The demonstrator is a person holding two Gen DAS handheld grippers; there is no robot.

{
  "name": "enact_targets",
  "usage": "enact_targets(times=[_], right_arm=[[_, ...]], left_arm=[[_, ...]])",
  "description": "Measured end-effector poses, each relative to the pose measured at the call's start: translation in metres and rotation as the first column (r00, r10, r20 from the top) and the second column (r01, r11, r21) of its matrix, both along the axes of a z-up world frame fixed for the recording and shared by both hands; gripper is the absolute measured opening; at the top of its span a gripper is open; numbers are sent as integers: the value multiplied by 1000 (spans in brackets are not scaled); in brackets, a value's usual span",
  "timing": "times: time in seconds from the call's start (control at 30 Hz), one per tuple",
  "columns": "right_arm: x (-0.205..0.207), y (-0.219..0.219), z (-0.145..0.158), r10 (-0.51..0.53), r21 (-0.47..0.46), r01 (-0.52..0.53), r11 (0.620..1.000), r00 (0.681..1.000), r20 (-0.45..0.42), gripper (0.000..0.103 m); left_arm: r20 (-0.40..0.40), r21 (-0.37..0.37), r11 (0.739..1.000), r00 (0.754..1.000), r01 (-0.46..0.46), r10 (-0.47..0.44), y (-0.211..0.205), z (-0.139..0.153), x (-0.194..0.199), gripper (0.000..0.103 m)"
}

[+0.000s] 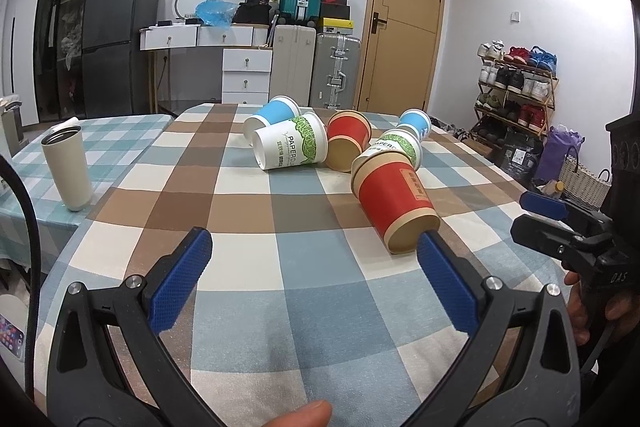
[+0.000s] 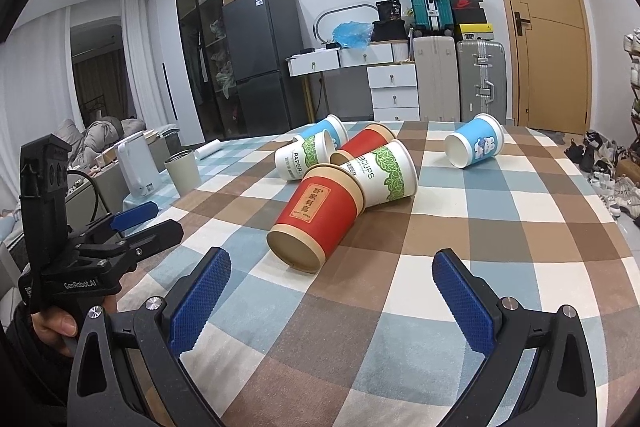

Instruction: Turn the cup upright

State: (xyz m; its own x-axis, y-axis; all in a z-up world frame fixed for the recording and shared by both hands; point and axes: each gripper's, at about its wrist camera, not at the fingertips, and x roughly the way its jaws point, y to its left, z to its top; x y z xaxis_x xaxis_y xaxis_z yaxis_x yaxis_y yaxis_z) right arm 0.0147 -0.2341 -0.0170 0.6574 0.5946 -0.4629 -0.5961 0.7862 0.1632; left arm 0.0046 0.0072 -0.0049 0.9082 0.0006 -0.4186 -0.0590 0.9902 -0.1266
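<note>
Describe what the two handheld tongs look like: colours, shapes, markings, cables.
Both are black plastic frames with silver pivot screws and blue, textured finger pads. The left tongs show a white "GenRobot.AI" marking on the body in the right wrist view, plus a black cable. The right tongs carry pale embossed lettering. Bare fingers grip each handle.

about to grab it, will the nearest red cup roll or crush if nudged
The nearest red cup lies on its side on the checked cloth, so it would probably roll in a curve. It looks like thin paper, likely light and easily dented by a hand-held gripper.
</note>
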Motion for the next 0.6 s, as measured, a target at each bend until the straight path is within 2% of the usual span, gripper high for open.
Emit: enact_targets(times=[0.3,0.6], right_arm=[[0,5,-2,32,-20,-32,999,999,-2,103],[-1,6,-2,16,-24,-16,1000,1000,4,103]], left_arm=[[-13,34,999,1000,-9,9,-4,0,3,102],[-35,67,998,999,-19,21,-6,2,5,102]])
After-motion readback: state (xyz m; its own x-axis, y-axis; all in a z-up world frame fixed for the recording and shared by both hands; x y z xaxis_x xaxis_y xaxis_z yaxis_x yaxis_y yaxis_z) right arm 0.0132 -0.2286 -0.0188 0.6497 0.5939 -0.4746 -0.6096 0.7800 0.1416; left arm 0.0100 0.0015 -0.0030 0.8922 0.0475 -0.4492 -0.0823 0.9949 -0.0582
